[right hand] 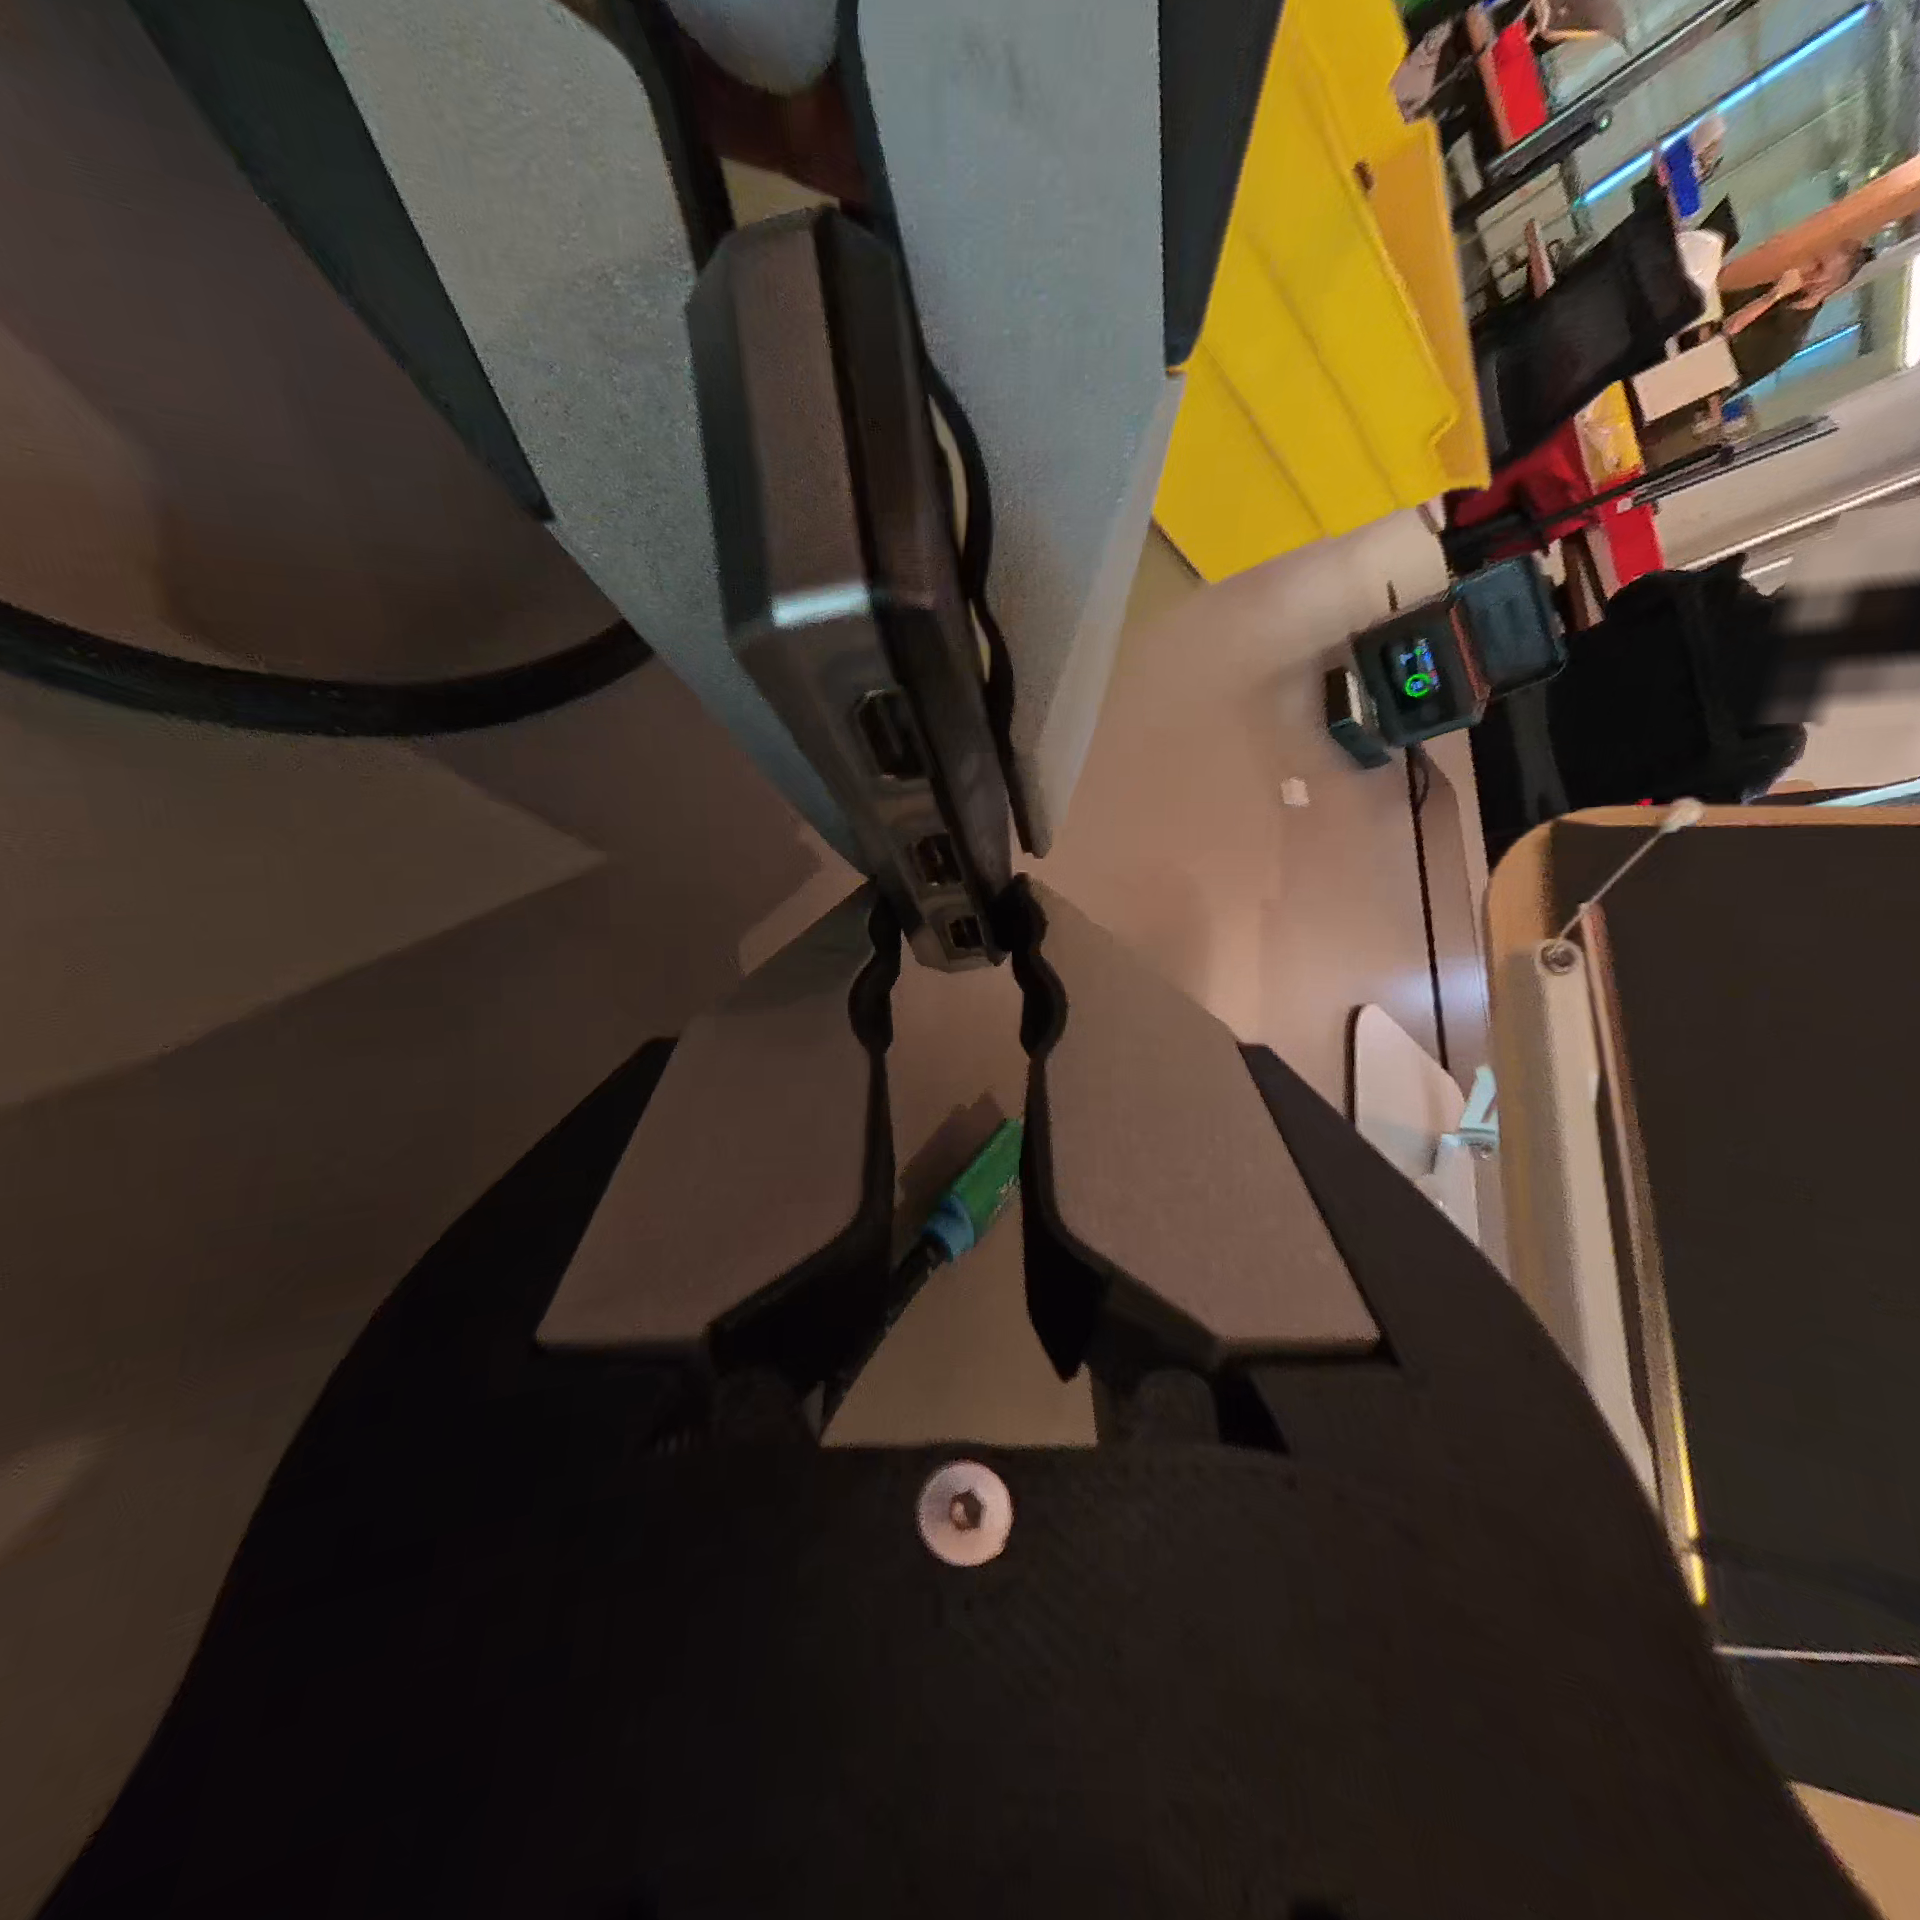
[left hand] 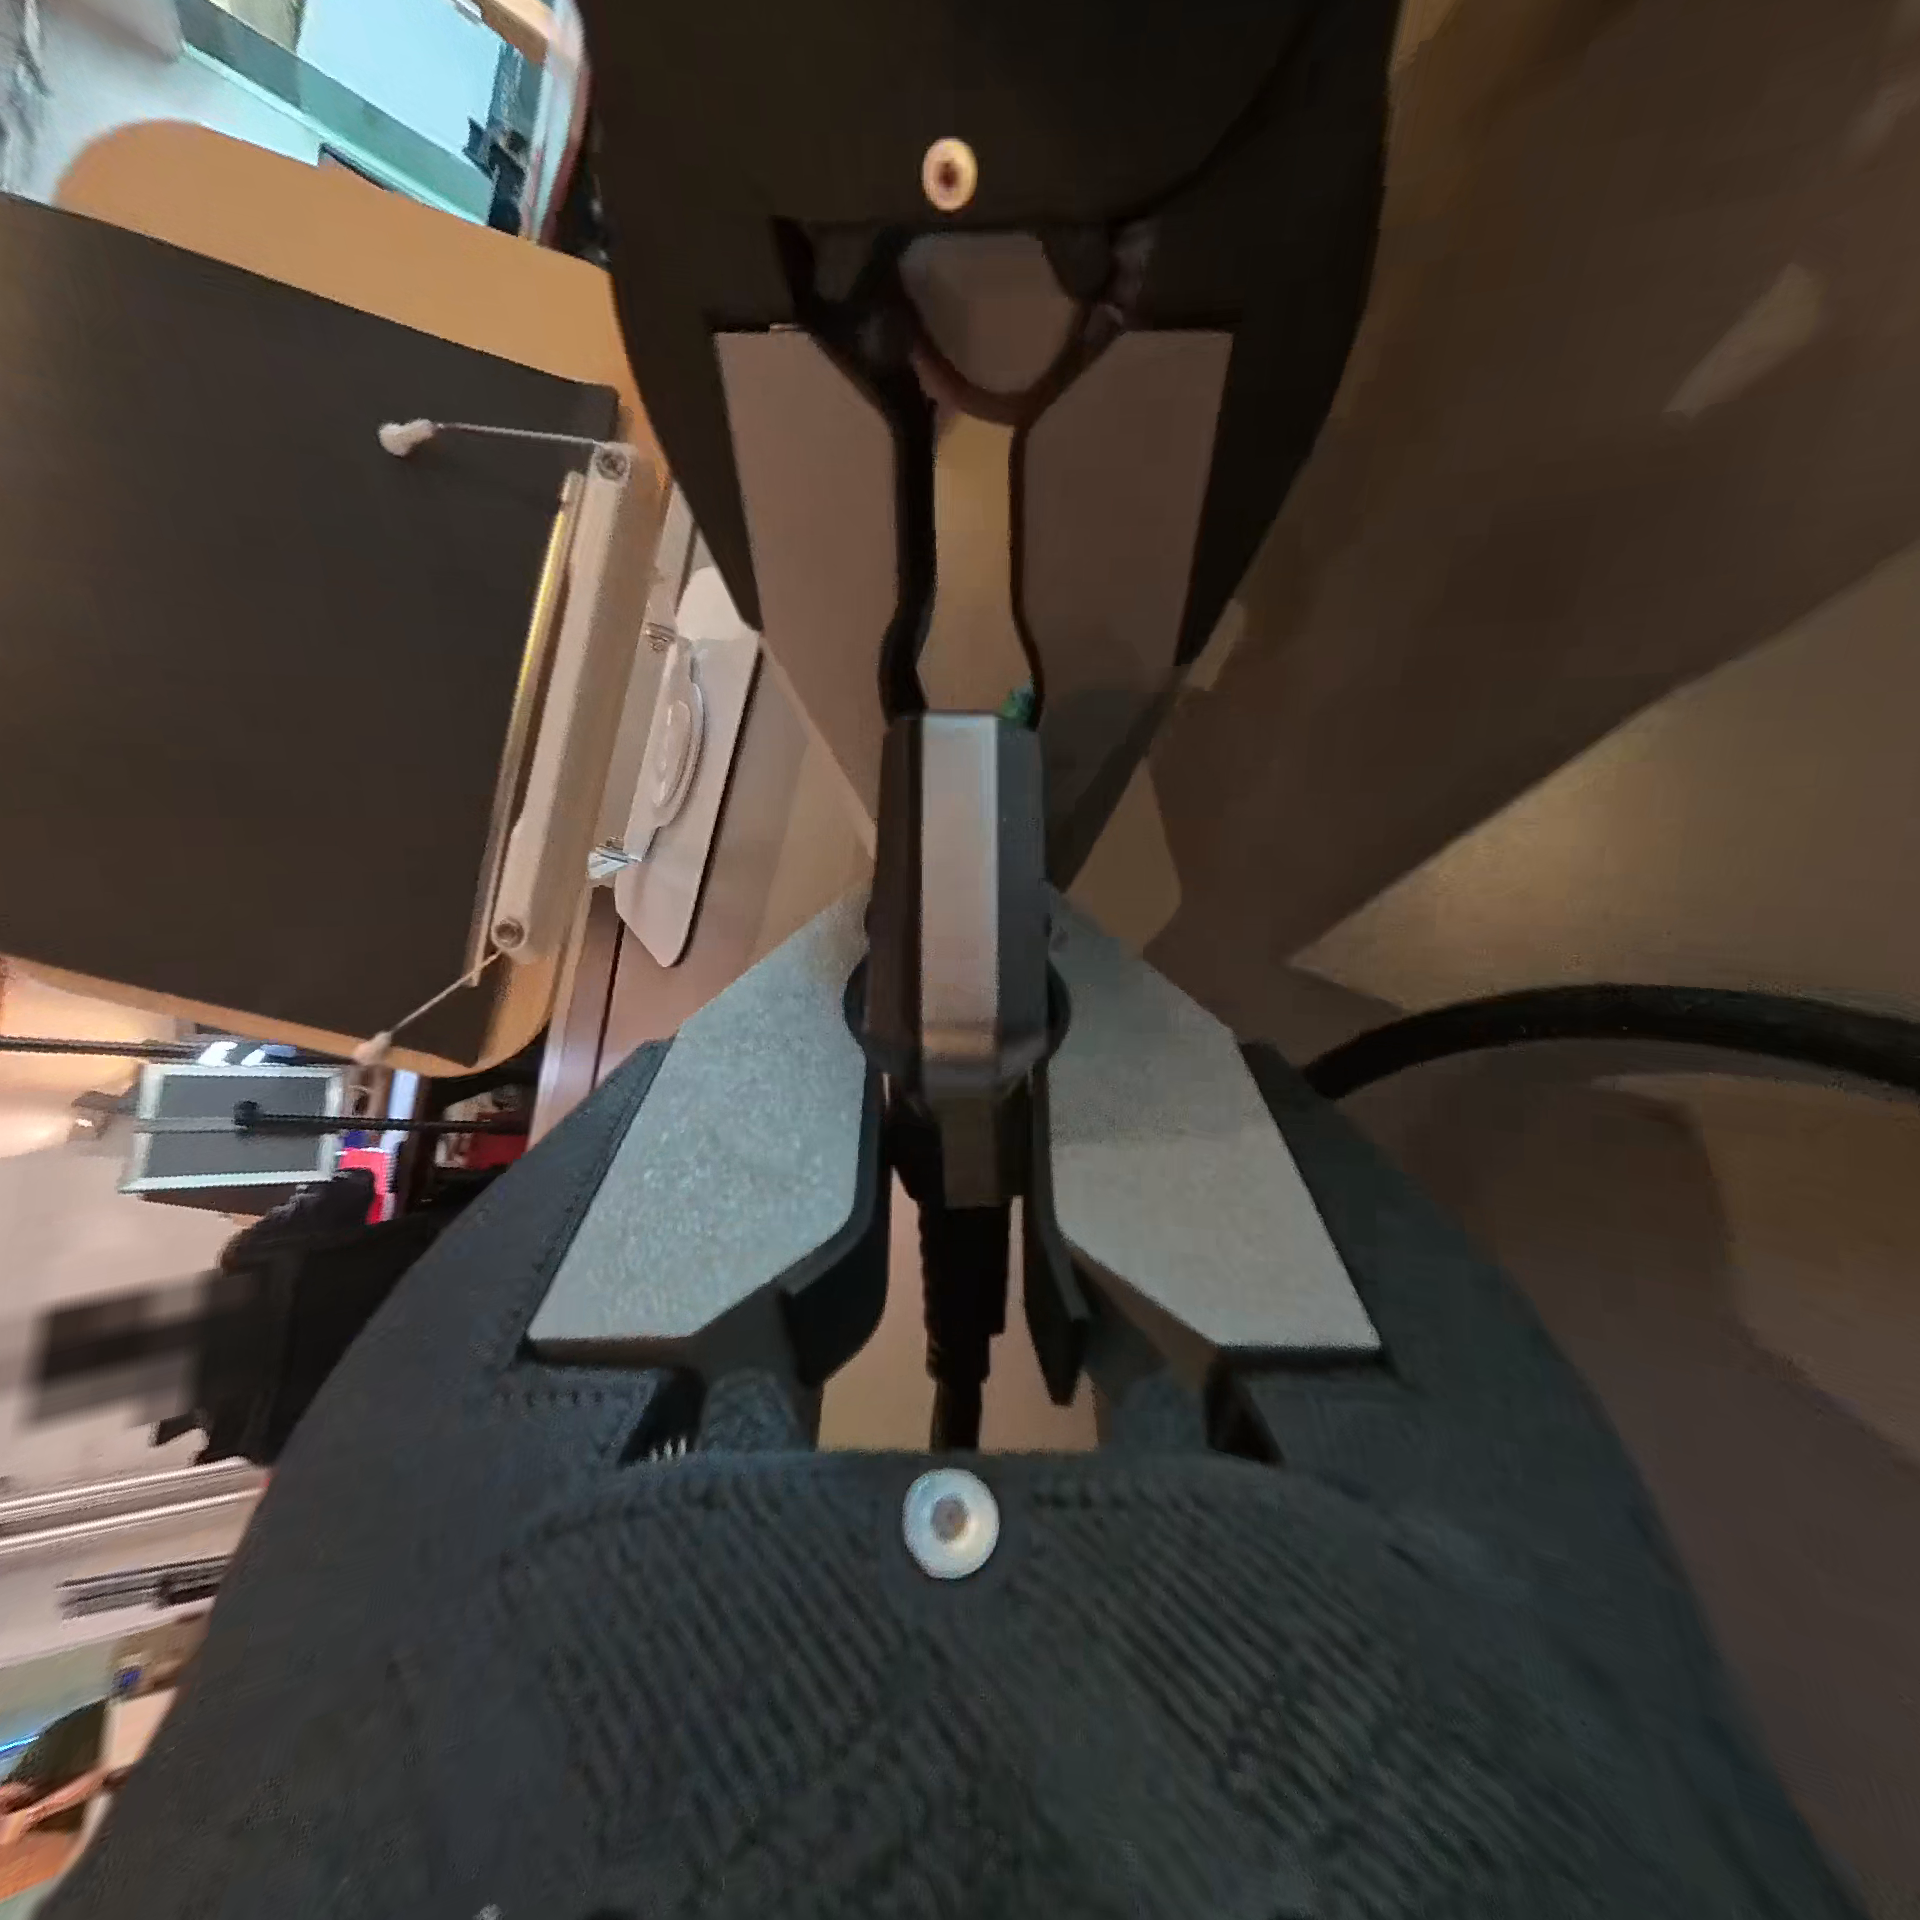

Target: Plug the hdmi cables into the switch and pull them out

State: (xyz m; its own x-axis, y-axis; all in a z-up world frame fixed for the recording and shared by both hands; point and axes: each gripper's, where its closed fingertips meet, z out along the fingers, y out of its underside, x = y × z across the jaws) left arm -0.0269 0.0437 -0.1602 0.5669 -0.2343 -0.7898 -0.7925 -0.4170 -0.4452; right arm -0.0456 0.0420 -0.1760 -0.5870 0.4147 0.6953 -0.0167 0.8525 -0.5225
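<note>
The grey metal switch (left hand: 956, 883) is held off the table, clamped between the pads of my left gripper (left hand: 956, 966). Its black cable (left hand: 956, 1309) leaves the near end and loops off to the right. My right gripper (left hand: 961, 686) comes from the opposite side and its fingertips close on the switch's far end. In the right wrist view the right gripper (right hand: 951, 925) pinches the port end of the switch (right hand: 831, 540). The ports (right hand: 888, 738) on its edge are empty. A green HDMI plug (right hand: 982, 1174) lies on the table below, between the right fingers.
A black board with a white-framed device (left hand: 561, 707) on its edge stands to the left. Yellow bins (right hand: 1330, 312) and a small device with a lit screen (right hand: 1413, 675) sit farther back. The black cable (right hand: 312, 696) curves over the wooden table. The tips of both grippers are at nearly the same place. The green HDMI plug (right hand: 982, 1174) is about 7 cm from my right fingertips.
</note>
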